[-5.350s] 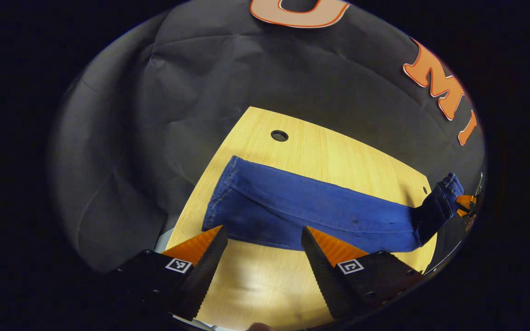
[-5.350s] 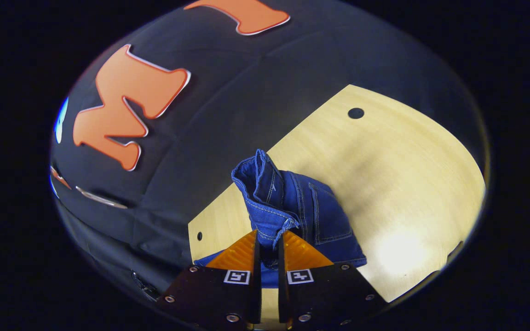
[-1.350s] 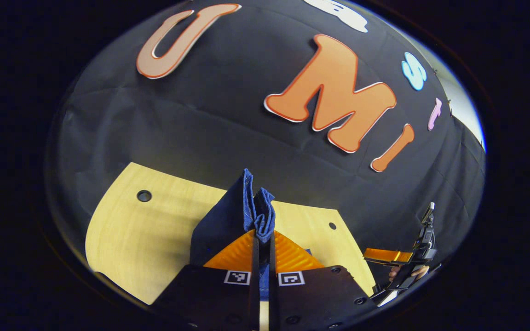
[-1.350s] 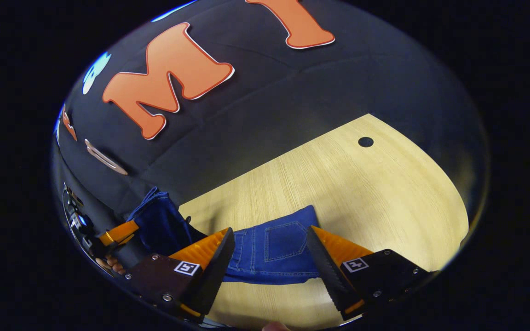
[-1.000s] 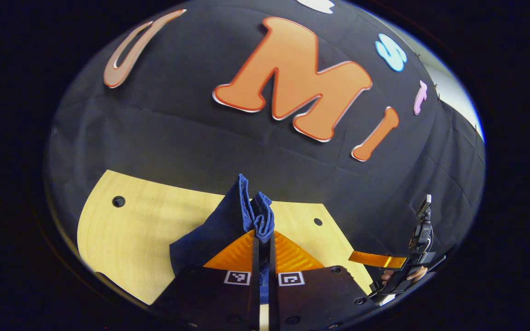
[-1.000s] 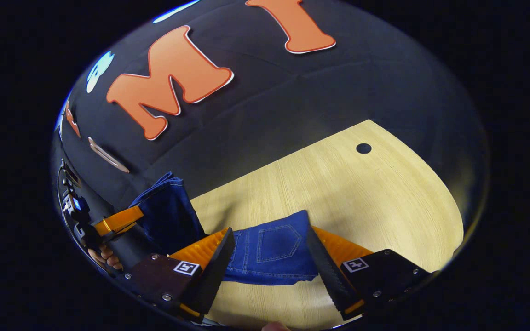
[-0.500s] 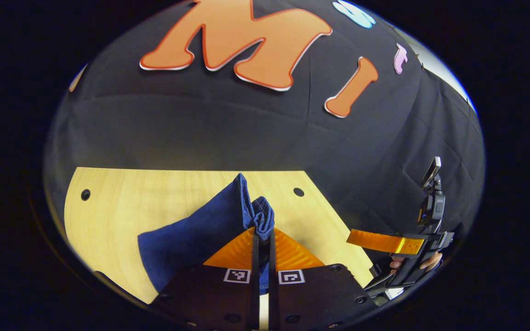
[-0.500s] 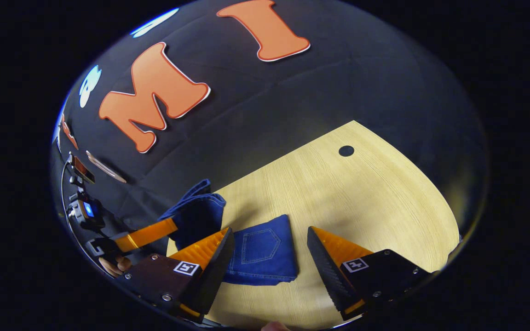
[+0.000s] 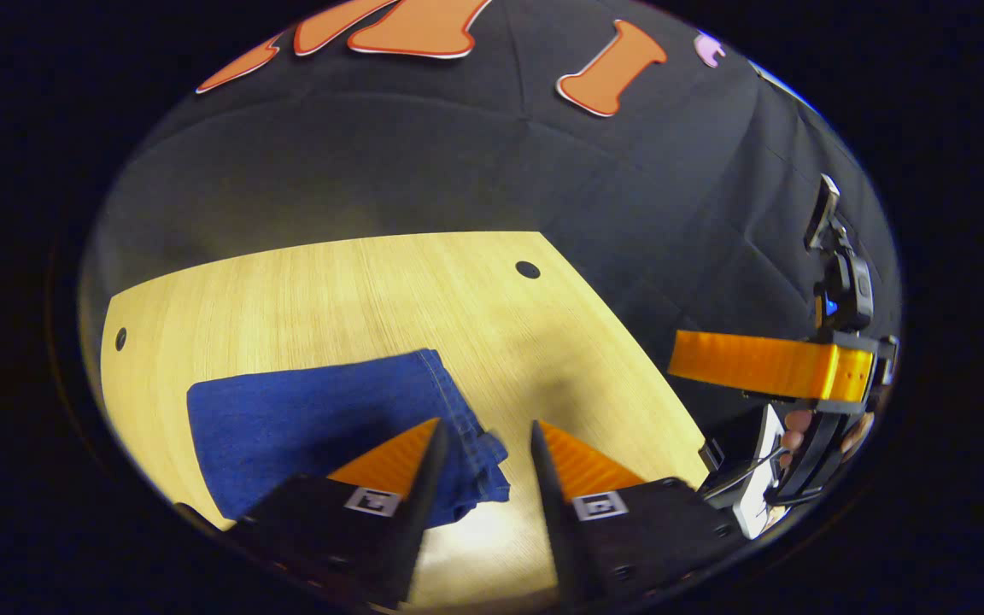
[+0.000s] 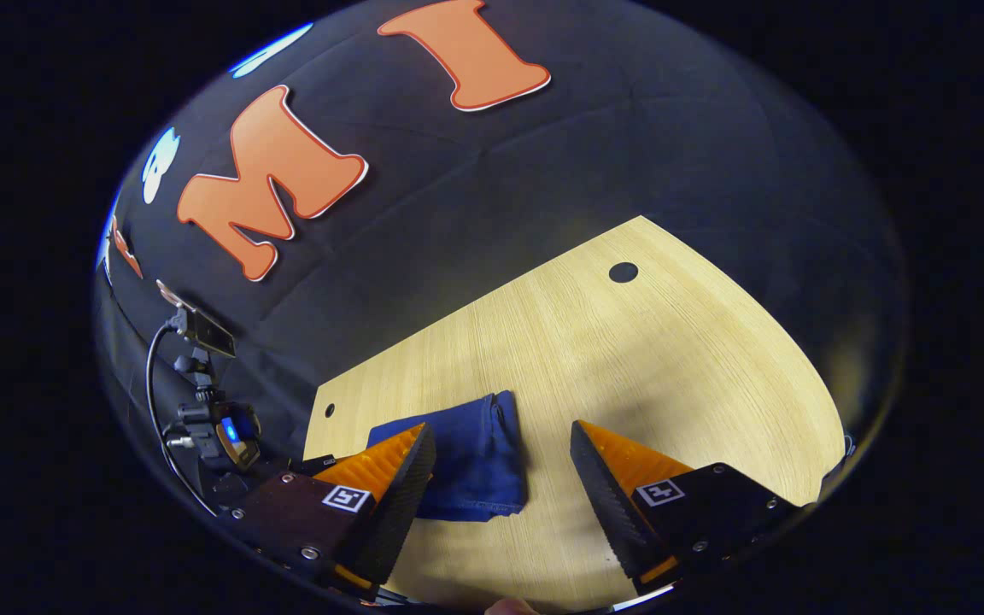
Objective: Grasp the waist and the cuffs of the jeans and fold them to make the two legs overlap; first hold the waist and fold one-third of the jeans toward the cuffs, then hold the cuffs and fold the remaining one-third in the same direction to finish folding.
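Jeans, dark blue denim (image 9: 313,418), lie folded flat on pale wooden table (image 9: 330,290). Left gripper (image 9: 482,437) gapes above cuff edge, holding nothing; right gripper (image 10: 500,448) gapes beside bundle, clear for inspection.

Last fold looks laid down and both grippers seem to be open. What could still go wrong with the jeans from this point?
1. The left gripper is open, but one finger overlaps the cuff edge of the folded jeans; pulling back could snag the hem and drag the top layer open.
2. That cuff corner looks bunched rather than flat, so the fold may relax.
3. The bundle lies near the table edge in the right gripper view; a nudge from the open right gripper could shift it.
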